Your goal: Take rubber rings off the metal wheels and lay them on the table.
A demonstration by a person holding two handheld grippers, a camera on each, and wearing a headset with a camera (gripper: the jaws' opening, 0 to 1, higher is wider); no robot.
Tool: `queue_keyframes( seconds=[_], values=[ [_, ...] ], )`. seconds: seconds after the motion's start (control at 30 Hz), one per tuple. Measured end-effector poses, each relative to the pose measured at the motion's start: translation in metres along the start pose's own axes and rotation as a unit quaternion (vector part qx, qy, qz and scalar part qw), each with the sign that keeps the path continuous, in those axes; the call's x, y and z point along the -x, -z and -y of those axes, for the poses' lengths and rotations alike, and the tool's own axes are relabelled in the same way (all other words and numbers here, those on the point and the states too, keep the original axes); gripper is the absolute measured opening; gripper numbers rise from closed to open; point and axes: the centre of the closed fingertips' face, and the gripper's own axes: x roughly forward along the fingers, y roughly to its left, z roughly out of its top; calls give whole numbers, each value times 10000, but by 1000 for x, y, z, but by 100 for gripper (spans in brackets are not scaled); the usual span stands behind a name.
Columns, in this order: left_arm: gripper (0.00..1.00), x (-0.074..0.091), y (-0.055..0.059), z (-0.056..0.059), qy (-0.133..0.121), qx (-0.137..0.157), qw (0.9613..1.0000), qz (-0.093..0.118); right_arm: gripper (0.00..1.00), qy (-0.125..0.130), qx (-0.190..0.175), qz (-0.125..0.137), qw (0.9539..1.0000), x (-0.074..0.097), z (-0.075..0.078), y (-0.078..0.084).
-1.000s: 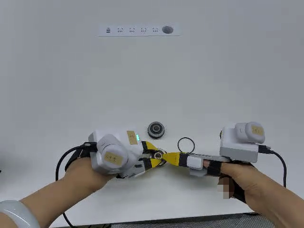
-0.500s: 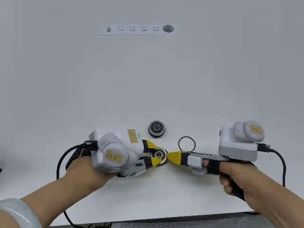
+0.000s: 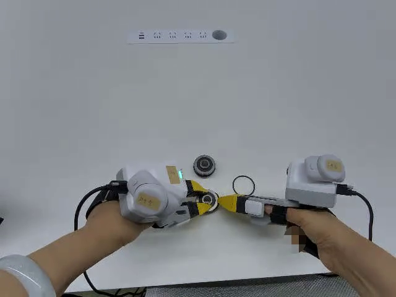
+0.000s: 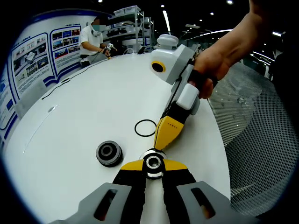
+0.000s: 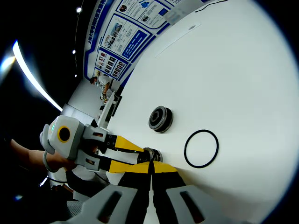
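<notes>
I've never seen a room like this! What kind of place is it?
Probably a lab or factory workroom: there's a big white worktable, blue-and-white info posters on the wall, and tall metal storage shelves at the back.

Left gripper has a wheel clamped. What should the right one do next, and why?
Probably open slightly, pinch the rubber ring and peel it off: the right gripper, jaws shut, sits at the rim of the wheel clamped by the left gripper.
</notes>
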Motion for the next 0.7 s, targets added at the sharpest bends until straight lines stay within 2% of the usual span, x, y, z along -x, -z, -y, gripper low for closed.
queue_keyframes(
  seconds=[0.57, 0.67, 0.7],
  values=[
    [12, 0, 0, 0, 6, -34, 10000, -24, 1, -155, -79, 51, 9998, 0, -13, -3],
    [12, 0, 0, 0, 7, -37, 10000, -31, 1, -301, -95, 78, 9995, -2, -20, -5],
    [12, 0, 0, 0, 7, -37, 10000, -31, 1, -436, -69, 54, 9990, -3, -27, -4]
  ],
)
